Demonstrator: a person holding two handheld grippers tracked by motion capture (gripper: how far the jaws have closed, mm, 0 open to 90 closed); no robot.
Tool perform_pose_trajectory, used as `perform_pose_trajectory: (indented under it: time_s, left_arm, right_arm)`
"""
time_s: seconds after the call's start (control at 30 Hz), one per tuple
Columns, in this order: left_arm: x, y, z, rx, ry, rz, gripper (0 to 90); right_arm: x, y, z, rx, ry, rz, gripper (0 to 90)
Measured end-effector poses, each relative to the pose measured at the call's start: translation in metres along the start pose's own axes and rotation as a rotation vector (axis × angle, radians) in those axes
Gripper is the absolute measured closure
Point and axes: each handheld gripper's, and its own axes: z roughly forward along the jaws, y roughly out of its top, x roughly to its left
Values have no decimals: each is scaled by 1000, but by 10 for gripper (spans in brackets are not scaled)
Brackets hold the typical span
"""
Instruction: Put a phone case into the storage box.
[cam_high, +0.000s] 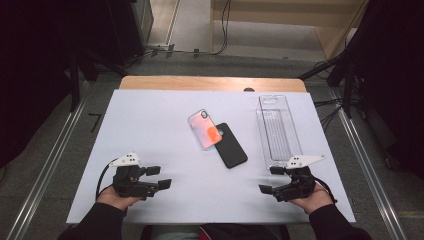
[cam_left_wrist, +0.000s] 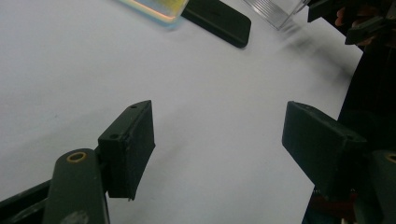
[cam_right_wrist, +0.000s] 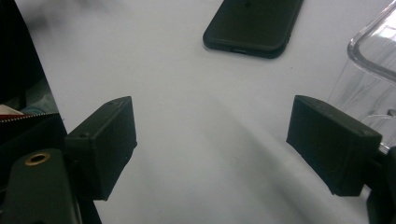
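Both claws gape empty; the black phone lies at eleven o'clock from the right claw, nearer than the left claw.

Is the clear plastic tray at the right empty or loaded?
Empty: the clear plastic tray shows only its ribbed bottom, with nothing inside.

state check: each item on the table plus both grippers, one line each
iridescent phone case: flat, one end overlapping the black case
black phone case: flat, partly under the iridescent case
clear plastic tray: lying flat, empty
left gripper: open, holding nothing
right gripper: open, holding nothing
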Motion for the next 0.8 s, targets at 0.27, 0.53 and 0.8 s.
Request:
perform_pose_trajectory:
  time_s: [0.27,0.53,0.8]
  left_arm:
    - [0,1,1,4,0,2,257]
    - [0,1,1,-3,-2,-4,257]
    - [0,1,-2,-11,-1,-15,257]
  right_arm:
    - [-1,-1,-2,-8,-12,9,139]
    - [2,1,-1,-4,-9,12,139]
    - [4,6,-2,-12,3,-4,139]
